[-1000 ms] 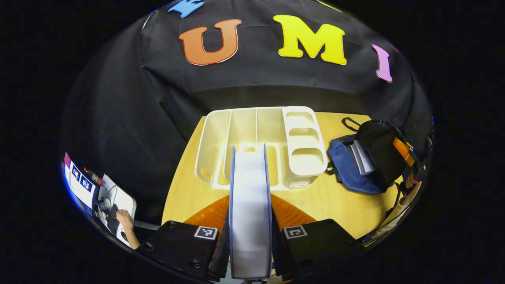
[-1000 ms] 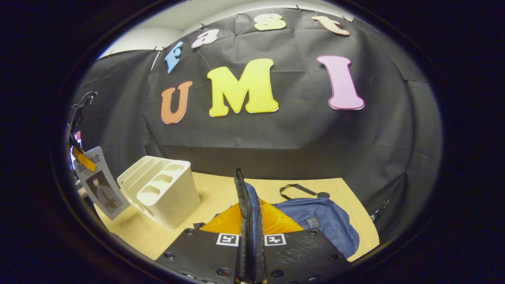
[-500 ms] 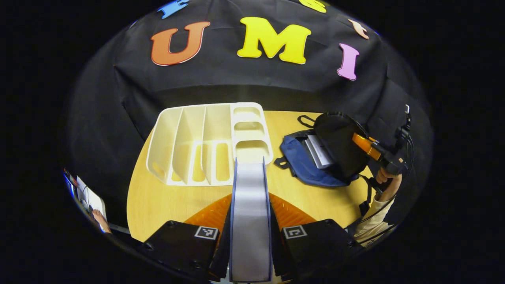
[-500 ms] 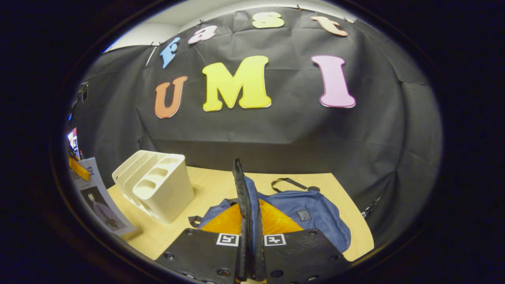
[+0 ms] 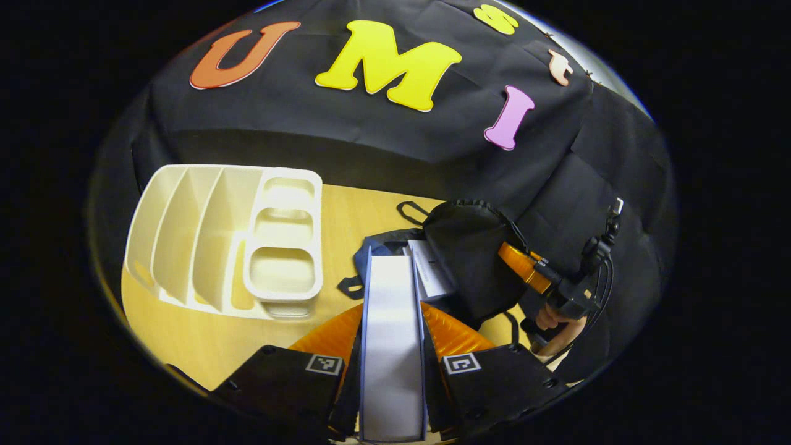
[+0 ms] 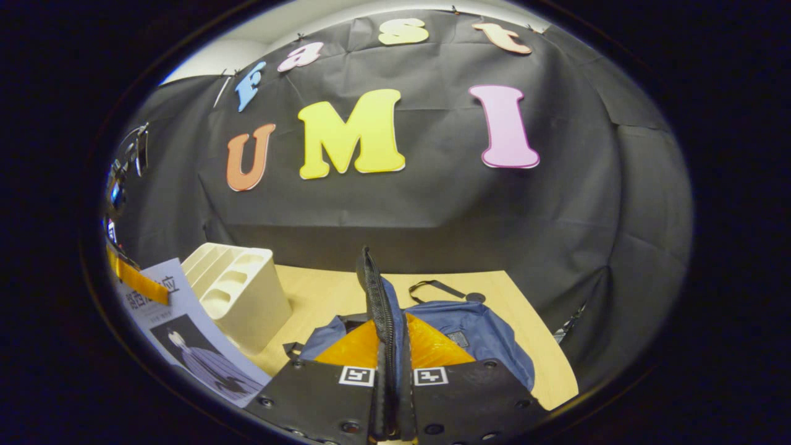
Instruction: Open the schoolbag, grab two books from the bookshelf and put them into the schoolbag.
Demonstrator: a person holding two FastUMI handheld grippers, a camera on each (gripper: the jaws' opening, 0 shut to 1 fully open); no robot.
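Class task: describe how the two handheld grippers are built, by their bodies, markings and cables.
Each gripper, left and right, has black plates with bolts and two square black-and-white tags. Seen from the left gripper view, the right gripper has a black handle trailing black cables.

no legible text on any object

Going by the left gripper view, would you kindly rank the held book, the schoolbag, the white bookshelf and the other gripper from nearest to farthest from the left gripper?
1. Book: clamped between the left gripper jaws.
2. Schoolbag: just ahead, slightly right, mouth held open.
3. Bookshelf, ahead to the left, and right gripper, at the bag's flap on the right: too close to call.
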